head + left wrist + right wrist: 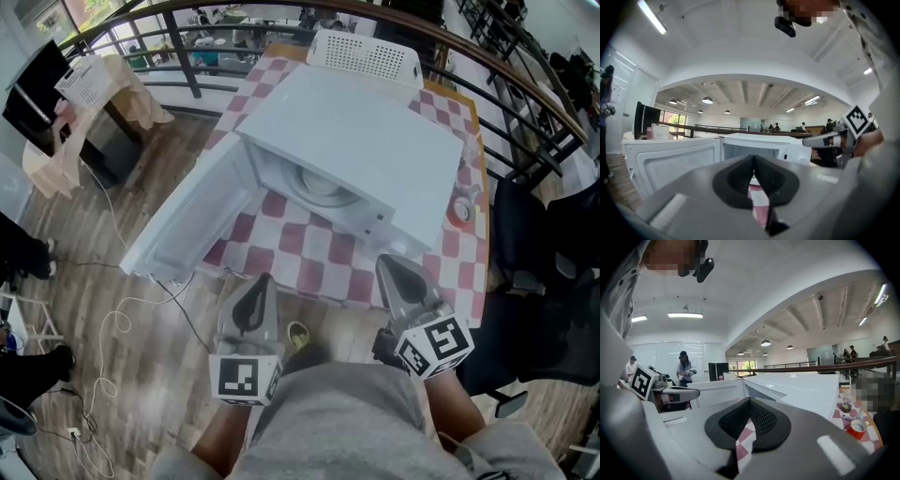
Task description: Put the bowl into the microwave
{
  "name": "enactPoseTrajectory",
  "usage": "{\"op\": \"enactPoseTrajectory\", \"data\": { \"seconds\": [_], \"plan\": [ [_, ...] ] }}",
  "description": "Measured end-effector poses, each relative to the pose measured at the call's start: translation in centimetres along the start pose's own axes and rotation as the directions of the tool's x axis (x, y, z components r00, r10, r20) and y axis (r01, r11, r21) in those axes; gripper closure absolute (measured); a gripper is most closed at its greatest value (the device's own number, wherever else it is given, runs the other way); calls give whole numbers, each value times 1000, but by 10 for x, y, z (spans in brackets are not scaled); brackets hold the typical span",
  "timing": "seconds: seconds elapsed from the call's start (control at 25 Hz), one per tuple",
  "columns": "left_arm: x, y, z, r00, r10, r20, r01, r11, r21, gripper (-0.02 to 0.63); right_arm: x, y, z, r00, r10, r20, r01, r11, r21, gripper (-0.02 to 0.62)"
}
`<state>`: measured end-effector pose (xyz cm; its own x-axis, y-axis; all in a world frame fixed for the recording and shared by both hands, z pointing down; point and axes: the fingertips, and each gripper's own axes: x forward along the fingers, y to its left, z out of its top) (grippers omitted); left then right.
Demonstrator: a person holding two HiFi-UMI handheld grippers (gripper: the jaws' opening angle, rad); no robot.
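Note:
The white microwave (356, 150) stands on a red-and-white checkered table (309, 258) with its door (192, 220) swung wide to the left. Inside the cavity lies a pale round bowl-like shape (323, 183). My left gripper (262, 278) hovers at the table's near edge, shut with nothing in it. My right gripper (389, 262) is beside it, also shut and empty. In the left gripper view the jaws (753, 159) meet in front of the open cavity (750, 151). The right gripper's jaws (749, 401) point past the microwave's side (797, 390).
A white perforated basket (366, 52) sits behind the microwave. A red cup (461, 208) and small items are at the table's right edge. A black chair (553, 281) stands to the right. Cables (112, 328) trail on the wooden floor at left. A railing curves behind.

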<state>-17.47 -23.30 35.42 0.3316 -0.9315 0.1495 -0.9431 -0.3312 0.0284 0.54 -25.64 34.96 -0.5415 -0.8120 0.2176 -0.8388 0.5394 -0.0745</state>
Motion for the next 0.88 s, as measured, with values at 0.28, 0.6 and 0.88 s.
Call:
{"op": "enactPoseTrajectory", "data": {
  "seconds": [0.28,0.6,0.88],
  "plan": [
    [16,17,-1,999,-35,-8,35,999,-11,597,20,-1,5,1000,-28,7,28,1000,0,600],
    [29,24,-2,998,-61,-8,61,998,-19,597,29,-6,4,998,-61,15,61,998,14,600],
    [33,24,1,997,-83,5,83,997,-8,597,25,-7,4,996,-89,21,89,996,19,600]
  ]
}}
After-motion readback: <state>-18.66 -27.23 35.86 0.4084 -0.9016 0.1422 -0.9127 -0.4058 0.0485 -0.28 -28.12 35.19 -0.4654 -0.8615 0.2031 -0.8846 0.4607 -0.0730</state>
